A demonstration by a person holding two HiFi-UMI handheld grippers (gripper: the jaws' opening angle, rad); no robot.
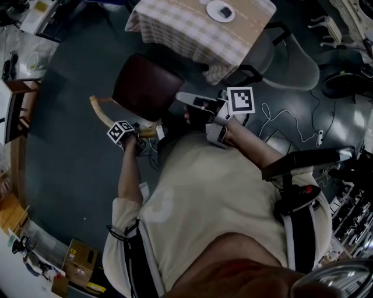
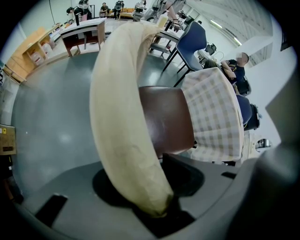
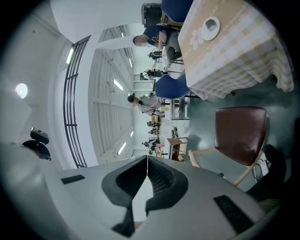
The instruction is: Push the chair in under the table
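The chair has a brown seat [image 1: 143, 87] and a pale curved wooden back rail [image 1: 102, 113]; it stands on the dark floor just short of the table with the checked cloth [image 1: 198, 29]. My left gripper [image 1: 135, 131] points steeply down onto the rail. In the left gripper view the rail [image 2: 122, 117] runs up from between the jaws of that gripper [image 2: 159, 201], which grip its lower end, with the seat [image 2: 164, 122] and cloth [image 2: 213, 112] beyond. My right gripper [image 1: 182, 96] hovers level by the seat's near right corner, shut and empty [image 3: 147, 171], and faces the chair [image 3: 241, 133].
A white plate [image 1: 221, 10] lies on the table. Grey office chairs [image 1: 291, 58] stand right of the table, with white cables [image 1: 291, 122] on the floor. A black chair arm [image 1: 309, 160] is by my right side. Wooden furniture [image 1: 17, 105] and a cardboard box [image 1: 81, 256] lie left.
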